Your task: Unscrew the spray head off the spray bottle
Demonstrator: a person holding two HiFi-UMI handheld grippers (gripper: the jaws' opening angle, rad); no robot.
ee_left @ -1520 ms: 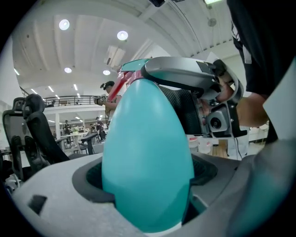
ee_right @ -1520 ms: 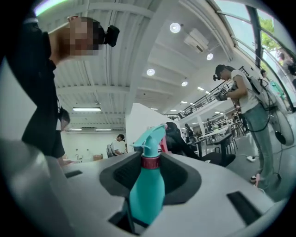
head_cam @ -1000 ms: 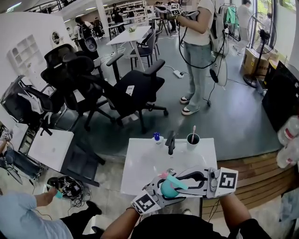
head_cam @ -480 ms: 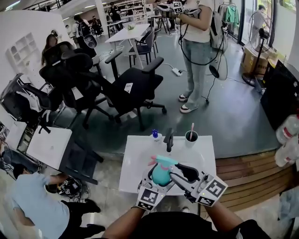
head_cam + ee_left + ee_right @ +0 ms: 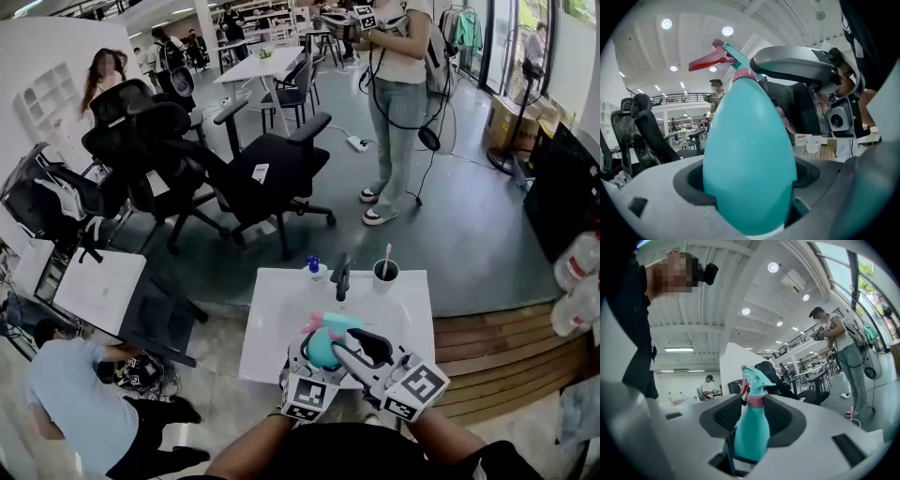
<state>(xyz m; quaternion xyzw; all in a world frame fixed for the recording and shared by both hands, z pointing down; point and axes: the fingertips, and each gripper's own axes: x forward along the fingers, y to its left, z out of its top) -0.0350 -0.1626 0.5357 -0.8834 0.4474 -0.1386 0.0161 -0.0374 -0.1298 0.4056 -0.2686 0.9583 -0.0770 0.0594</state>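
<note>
A teal spray bottle [image 5: 322, 349] with a pink collar [image 5: 755, 401] and a red trigger [image 5: 710, 60] stands upright over the white table [image 5: 281, 309]. My left gripper [image 5: 314, 364] is shut on its round body [image 5: 750, 159], which fills the space between the jaws. From the right, my right gripper [image 5: 352, 351] reaches to the spray head [image 5: 754, 378]. Its jaws have just been opening and stand on either side of the collar, with thin gaps showing. The bottle's base is hidden.
At the table's far edge stand a small blue-capped bottle [image 5: 314, 267], a dark object [image 5: 339, 275] and a cup [image 5: 386, 273] with a stick in it. Office chairs [image 5: 262, 173] and people stand beyond. Wooden flooring [image 5: 497, 347] lies to the right.
The bottle has gone from tilted to upright and both grippers have drawn closer to me. The right gripper has swung from the bottle's right side to its lower right.
</note>
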